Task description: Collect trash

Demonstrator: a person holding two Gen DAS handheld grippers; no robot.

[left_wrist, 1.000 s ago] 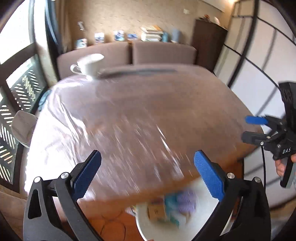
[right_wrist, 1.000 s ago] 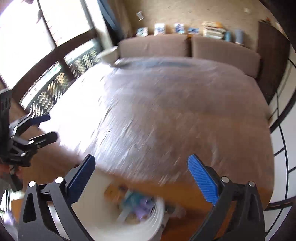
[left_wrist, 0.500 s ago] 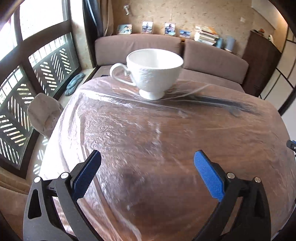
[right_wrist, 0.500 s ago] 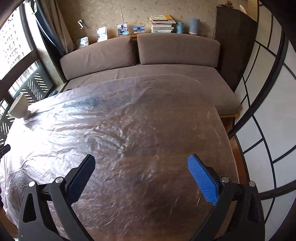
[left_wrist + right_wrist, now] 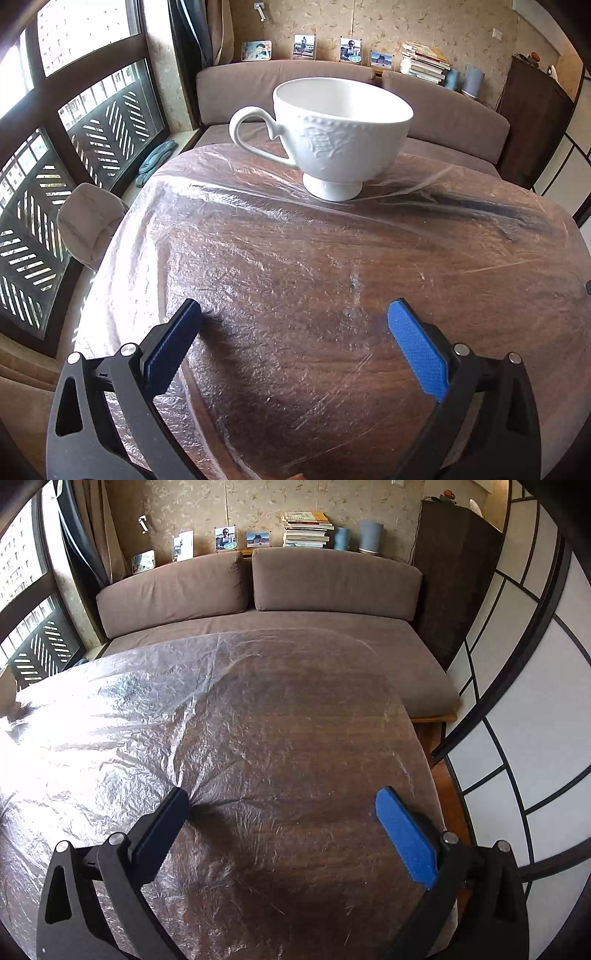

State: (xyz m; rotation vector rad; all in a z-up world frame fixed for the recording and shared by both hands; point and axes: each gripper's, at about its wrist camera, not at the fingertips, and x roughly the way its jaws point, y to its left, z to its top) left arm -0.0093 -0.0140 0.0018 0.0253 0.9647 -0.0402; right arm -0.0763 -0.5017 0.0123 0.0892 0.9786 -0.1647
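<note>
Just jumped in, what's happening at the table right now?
A person holds a gripper in each hand over a wooden table covered in crinkled clear plastic film. The left gripper is open and empty, pointed toward a white teacup standing upright near the far edge. The right gripper is also open, low over the film, with one finger at a pucker in it. No loose trash shows in either view.

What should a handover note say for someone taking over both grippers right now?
Left gripper: open, empty, low over the plastic-covered wooden table, facing the white embossed ceramic teacup standing upright at the far edge.
Right gripper: open, empty; its left finger appears to press the clear plastic sheet.
No loose trash or bin in view now.
Left: likely gathering the sheet; move the cup first.
</note>
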